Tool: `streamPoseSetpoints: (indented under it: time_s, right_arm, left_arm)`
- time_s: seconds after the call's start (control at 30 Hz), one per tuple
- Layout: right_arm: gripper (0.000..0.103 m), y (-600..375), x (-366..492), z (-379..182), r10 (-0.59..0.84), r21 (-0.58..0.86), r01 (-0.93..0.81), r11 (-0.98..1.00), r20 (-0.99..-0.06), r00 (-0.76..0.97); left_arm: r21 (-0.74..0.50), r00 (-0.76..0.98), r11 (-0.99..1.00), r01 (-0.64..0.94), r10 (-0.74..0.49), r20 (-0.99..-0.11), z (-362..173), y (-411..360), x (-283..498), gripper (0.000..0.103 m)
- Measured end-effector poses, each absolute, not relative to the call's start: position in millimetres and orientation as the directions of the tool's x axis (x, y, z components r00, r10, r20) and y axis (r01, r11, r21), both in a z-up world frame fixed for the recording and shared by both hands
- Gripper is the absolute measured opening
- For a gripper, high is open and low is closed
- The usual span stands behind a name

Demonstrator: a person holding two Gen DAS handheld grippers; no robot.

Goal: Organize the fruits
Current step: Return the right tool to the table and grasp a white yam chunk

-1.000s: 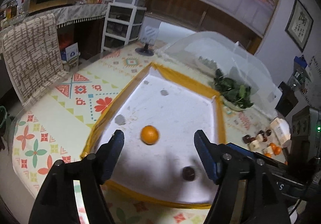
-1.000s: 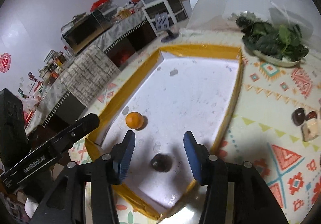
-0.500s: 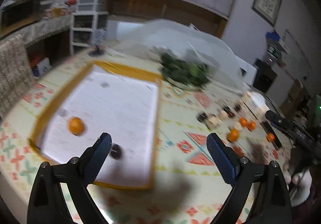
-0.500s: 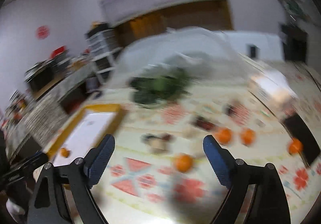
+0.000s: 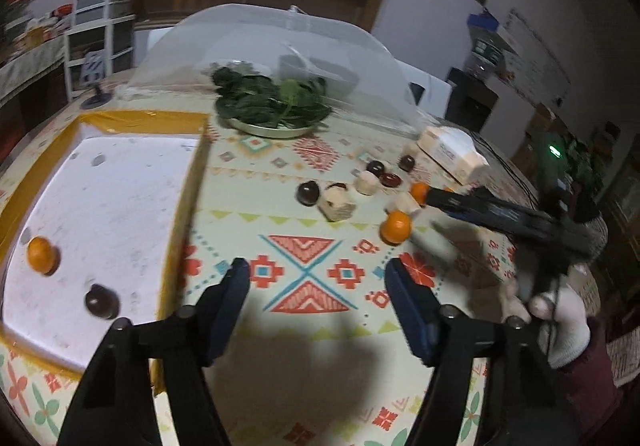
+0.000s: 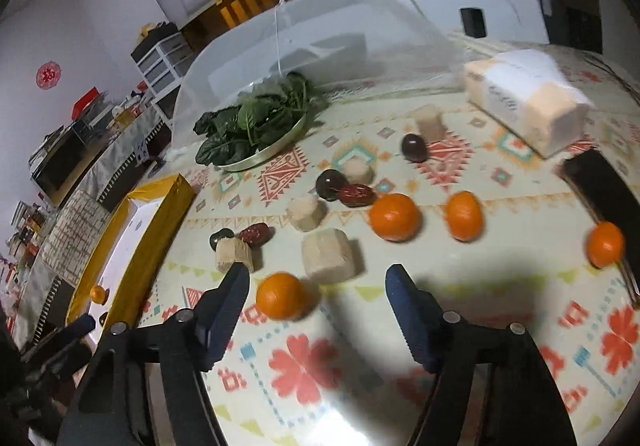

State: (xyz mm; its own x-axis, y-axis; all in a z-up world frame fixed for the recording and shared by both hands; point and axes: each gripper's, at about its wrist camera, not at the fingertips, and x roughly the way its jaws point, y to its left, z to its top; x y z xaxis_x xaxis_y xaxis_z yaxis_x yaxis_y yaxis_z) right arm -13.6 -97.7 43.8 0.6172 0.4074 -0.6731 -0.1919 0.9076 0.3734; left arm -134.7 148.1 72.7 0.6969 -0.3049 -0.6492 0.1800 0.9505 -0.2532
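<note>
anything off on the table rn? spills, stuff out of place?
No spills or damage. Only one orange and one dark fruit are in the yellow-edged tray; the other oranges and dark fruits still lie loose among tan blocks on the tablecloth.

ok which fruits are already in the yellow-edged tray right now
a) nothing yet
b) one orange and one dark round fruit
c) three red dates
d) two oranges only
b: the left wrist view shows just one orange and one dark round fruit lying apart on the white floor of the yellow-edged tray.
</note>
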Motion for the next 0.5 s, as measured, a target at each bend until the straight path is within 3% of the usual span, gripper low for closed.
streamPoseSetpoints:
  time_s: [0.23, 0.3, 0.5]
  right_arm:
    - [0.053, -83.8, 11.3, 24.2, 0.408, 0.382, -0.173, 0.908, -0.707, 0.577]
    - [0.038, -84.7, 14.1, 19.2, 0.411, 0.387, -0.17, 0.906, -0.712, 0.569]
    - [0.038, -105.8, 12.6, 19.3, 0.435, 0.446, -0.138, 0.884, -0.681, 0.589]
  left_arm:
    - [-0.146, 0.683, 0.947, 0.286, -0.309, -0.662, 77.6, 111.3, -118.0, 0.068]
    - [-0.122, 0.676, 0.938, 0.323, -0.319, -0.664, 76.8, 97.1, -110.8, 0.068]
    - [-0.076, 0.627, 0.913, 0.401, -0.334, -0.704, 62.8, 56.9, -80.8, 0.068]
